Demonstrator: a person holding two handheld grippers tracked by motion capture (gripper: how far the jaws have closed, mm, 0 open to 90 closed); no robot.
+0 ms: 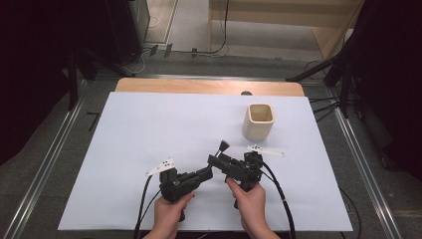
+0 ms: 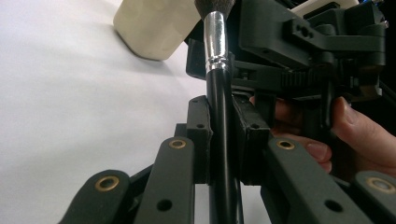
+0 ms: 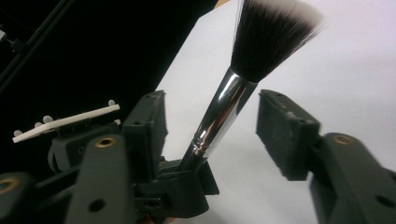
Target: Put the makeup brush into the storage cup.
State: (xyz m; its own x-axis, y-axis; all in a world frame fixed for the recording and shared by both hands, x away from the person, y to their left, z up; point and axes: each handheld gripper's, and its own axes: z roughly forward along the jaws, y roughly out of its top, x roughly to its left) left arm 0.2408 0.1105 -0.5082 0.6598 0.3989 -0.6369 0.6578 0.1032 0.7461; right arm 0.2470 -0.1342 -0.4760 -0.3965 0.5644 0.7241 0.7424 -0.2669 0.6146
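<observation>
While my left gripper (image 2: 223,140) is clamping the brush (image 2: 219,98) by its handle, I am holding my right gripper (image 3: 212,121) open around its ferrule, seemingly mid-handover, needing closure next.

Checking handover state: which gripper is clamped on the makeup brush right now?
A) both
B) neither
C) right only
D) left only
D: in the left gripper view the left gripper has its jaws pressed on the black handle of the makeup brush, while in the right gripper view the right gripper stands open around the ferrule with gaps on both sides.
</observation>
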